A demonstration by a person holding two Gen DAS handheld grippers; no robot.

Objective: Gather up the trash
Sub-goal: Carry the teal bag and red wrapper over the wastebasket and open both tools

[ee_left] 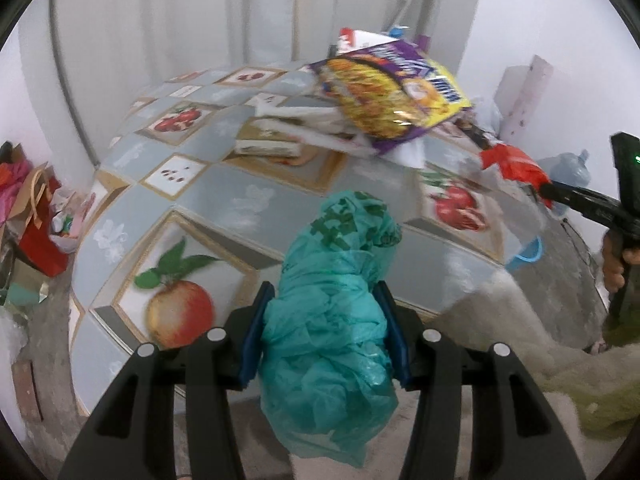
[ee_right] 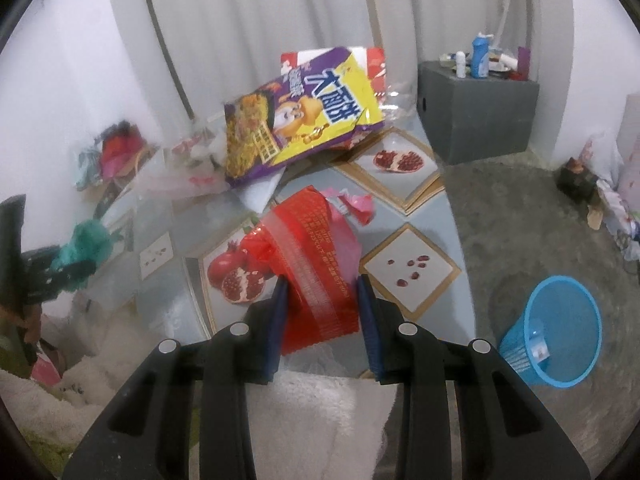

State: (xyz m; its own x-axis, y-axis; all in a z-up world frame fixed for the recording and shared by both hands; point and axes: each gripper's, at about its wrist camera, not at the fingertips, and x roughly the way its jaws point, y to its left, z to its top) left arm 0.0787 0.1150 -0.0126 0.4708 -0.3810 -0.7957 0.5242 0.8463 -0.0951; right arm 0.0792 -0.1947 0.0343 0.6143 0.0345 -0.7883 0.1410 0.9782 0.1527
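Each gripper clamps trash for binning: the left gripper (ee_left: 326, 334) a green bag (ee_left: 332, 320), the right gripper (ee_right: 322, 320) a red wrapper (ee_right: 316, 272), lifted clear of the surface (ee_left: 224, 200), bound for the basket (ee_right: 556, 332).

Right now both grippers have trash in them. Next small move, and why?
Probably swing the right gripper toward the blue basket on the floor to its right. It is shut on the red wrapper, held above the table, and the basket stands open. The left gripper, shut on the green plastic bag, can follow.
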